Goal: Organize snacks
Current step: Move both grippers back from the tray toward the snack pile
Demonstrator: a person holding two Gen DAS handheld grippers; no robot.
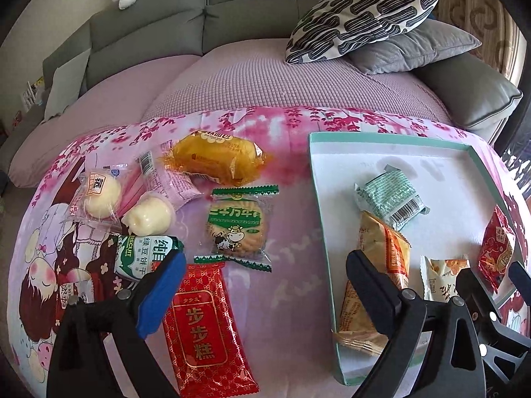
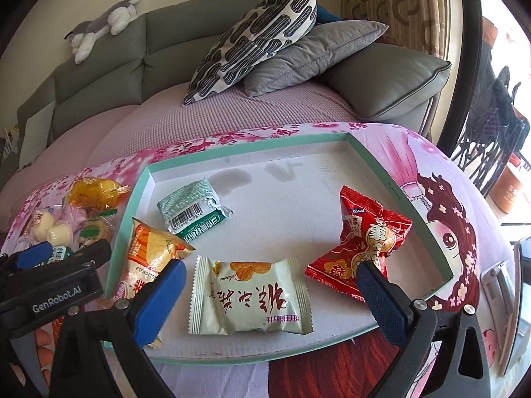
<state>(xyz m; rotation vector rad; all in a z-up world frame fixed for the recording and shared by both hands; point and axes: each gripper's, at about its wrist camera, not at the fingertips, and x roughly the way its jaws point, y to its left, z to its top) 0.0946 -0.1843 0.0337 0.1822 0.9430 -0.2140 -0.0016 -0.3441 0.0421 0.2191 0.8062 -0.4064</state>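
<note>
Right gripper (image 2: 270,285): jaws spread wide, nothing gripped. A white-cream snack packet (image 2: 250,295) lies flat between the fingers on the tray floor, pads clear of it on both sides. The right finger tip overlaps the edge of a red peanut packet (image 2: 361,242); contact cannot be told. An orange-yellow packet (image 2: 151,252) is seen just beyond the left finger, lapping the tray's left wall. A green-white barcode packet (image 2: 192,210) lies further back in the tray, apart from the others.

Left gripper (image 1: 265,272): jaws also wide, nothing held. Bare cloth is seen between the fingers, with a red cake bar (image 1: 204,328) just inside the left finger. The right finger is placed over the teal-rimmed tray (image 1: 318,205) at its left wall, over the orange-yellow packet.

Outside the tray, on the pink floral cloth (image 1: 288,265): cow-print biscuit packet (image 1: 237,224), green bean biscuit pack (image 1: 142,255), two pale round buns (image 1: 99,197), pink wrapper (image 1: 172,179), yellow cake packet (image 1: 212,157).

Behind: grey sofa (image 2: 166,39), patterned cushion (image 2: 259,36), plush toy (image 2: 106,20).
</note>
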